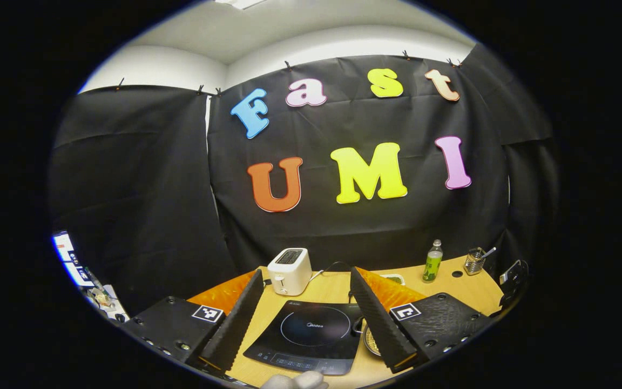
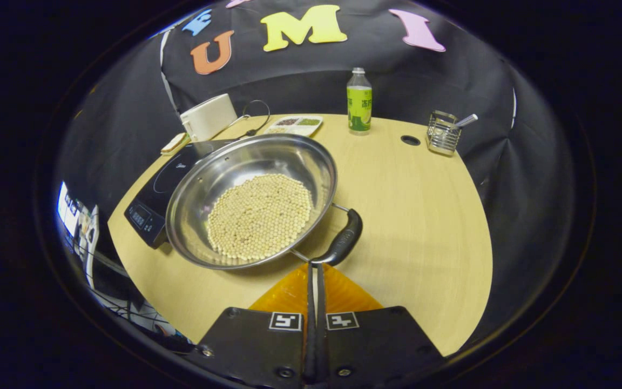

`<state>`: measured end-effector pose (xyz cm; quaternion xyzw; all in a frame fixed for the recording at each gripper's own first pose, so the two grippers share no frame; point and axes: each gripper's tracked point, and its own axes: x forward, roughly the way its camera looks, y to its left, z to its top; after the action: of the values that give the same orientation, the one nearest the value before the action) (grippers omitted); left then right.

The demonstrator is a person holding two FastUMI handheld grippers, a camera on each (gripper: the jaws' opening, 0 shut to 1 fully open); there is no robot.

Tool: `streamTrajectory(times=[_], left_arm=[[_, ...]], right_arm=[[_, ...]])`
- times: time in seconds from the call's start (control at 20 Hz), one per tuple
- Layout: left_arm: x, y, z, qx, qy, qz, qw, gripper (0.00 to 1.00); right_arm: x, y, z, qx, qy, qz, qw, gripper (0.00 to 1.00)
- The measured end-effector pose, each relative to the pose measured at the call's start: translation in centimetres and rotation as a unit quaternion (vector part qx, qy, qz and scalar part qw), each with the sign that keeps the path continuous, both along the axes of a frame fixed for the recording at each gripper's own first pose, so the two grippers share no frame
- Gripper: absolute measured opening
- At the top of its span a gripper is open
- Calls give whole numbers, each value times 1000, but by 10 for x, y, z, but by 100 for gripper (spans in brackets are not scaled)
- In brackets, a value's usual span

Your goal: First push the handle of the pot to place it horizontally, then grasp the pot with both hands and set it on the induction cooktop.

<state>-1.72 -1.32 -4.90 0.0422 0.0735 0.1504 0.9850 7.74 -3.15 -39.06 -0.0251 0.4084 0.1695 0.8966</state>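
A steel pot (image 2: 257,205) holding pale beans stands on the wooden table (image 2: 408,216), just right of the black induction cooktop (image 2: 154,189). Its black side handle (image 2: 343,240) points toward me, slightly to the right. My right gripper (image 2: 315,266) is shut with nothing between its fingers, and its tips sit at the near end of that handle. My left gripper (image 1: 306,271) hangs open above the cooktop (image 1: 311,329) with nothing between its fingers. A bit of the pot's rim (image 1: 369,341) peeks out behind its right finger.
A white toaster (image 2: 208,116) stands behind the cooktop, with a small divided tray (image 2: 295,125) beside it. A green-labelled bottle (image 2: 359,102) and a wire utensil holder (image 2: 443,132) stand at the back. A cable hole (image 2: 410,140) lies near the holder. A gloved hand (image 1: 295,381) shows at the front edge.
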Motion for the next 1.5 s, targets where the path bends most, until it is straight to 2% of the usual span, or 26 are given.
streamTrajectory(times=[0.2,0.25,0.35,0.7,0.95,1.1,1.15,1.25,1.35,1.4,1.5], left_arm=[[0,-4,0,3,8,21,1000,96],[-1,-2,-1,4,10,28,1000,96],[-2,-4,-2,-3,12,36,999,96],[-1,-9,-12,4,27,52,998,96],[5,-15,-19,-16,22,36,999,96],[10,-12,-31,-33,24,24,999,96],[12,-12,-37,-37,27,18,999,96],[17,-8,-49,-41,37,8,998,96],[23,-7,-64,-50,44,-18,998,96],[27,-6,-70,-56,48,-29,997,96],[32,-2,-88,-63,60,-48,995,96]], right_arm=[[16,-10,1,5,2,6,1000,4],[21,-12,1,5,1,7,1000,1],[30,-13,2,4,-2,10,1000,4],[53,-19,4,-4,-9,28,1000,4],[55,-20,7,-13,-11,30,999,4],[51,-20,17,-8,-25,19,999,1],[48,-20,19,-7,-28,14,999,4],[41,-19,26,-7,-34,7,999,4],[33,-18,36,-9,-43,-2,999,11],[30,-17,41,-8,-45,-11,999,22],[21,-14,52,-1,-50,-28,998,57]])
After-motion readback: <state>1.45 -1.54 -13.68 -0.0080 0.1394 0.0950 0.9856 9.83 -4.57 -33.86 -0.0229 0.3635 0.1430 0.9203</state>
